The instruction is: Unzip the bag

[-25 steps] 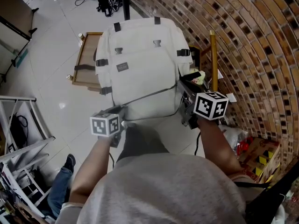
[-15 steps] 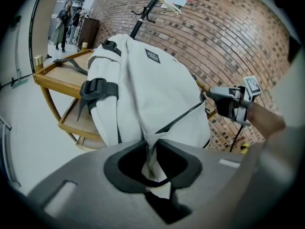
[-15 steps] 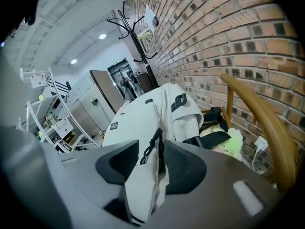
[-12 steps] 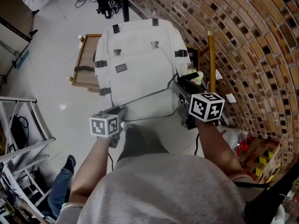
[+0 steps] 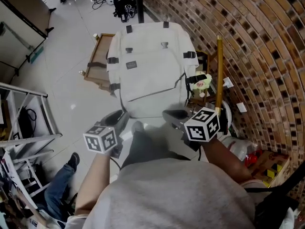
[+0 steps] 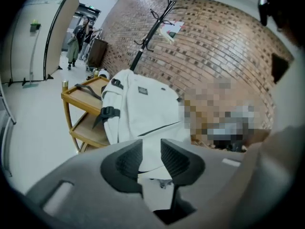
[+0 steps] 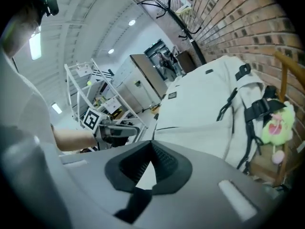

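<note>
The white bag (image 5: 147, 66) sits on a wooden cart (image 5: 95, 66) at 12 o'clock. From the bag, the left tongs (image 5: 121, 117) are at 7 o'clock. They have just been opening and hold nothing. The right tongs (image 5: 172, 115) at 5 o'clock have just closed on nothing. Neither touches the bag. Its zip (image 5: 152, 94) is a thin dark line, so it probably still needs pulling, but I can't be sure.
</note>
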{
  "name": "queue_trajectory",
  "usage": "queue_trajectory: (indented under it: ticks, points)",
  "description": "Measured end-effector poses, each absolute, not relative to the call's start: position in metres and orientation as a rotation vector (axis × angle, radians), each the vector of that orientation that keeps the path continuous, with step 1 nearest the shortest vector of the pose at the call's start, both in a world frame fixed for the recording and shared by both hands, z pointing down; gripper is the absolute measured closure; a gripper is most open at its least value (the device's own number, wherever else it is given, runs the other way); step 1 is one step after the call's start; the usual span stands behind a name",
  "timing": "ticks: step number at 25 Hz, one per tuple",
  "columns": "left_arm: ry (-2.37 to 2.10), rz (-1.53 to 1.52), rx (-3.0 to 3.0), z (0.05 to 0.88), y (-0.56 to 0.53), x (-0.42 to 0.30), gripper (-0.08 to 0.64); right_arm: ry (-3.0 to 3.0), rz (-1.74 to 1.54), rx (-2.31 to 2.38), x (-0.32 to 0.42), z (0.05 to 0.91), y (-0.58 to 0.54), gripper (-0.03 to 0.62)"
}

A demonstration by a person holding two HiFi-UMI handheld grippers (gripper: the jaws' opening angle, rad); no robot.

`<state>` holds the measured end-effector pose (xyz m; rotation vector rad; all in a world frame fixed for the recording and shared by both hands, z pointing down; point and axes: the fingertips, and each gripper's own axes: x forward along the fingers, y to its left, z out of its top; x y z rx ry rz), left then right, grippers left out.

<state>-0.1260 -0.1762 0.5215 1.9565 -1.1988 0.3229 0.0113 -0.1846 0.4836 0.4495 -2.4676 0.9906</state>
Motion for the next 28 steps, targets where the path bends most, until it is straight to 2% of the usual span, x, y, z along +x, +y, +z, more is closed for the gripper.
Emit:
queue_trajectory:
  ticks: [2, 5, 11, 21, 28]
  points:
    - [-1.124, 0.257, 2.021, 0.492, -0.152, -0.107, 0.463, -2.476, 0.997, 0.347, 0.003, 0.483, -0.163, 0.591]
    - [-0.982, 0.231, 2.117, 0.465, -0.114, -0.073, 0.558, -2.484, 1.034, 0.272, -0.004, 0.482, -0.134, 0.591]
    - [-0.884, 0.286, 2.186, 0.459, -0.045, -0.039, 0.558, -2.474, 1.044, 0.241, -0.01, 0.482, -0.057, 0.591]
    - [-0.844, 0.27, 2.263, 0.442, 0.131, -0.064, 0.558, -2.518, 1.035, 0.431, -0.025, 0.453, 0.141, 0.591]
    - [-0.931, 0.252, 2.291, 0.4, 0.198, -0.069, 0.558, -2.579, 0.909, 0.476, -0.031, 0.402, 0.208, 0.591]
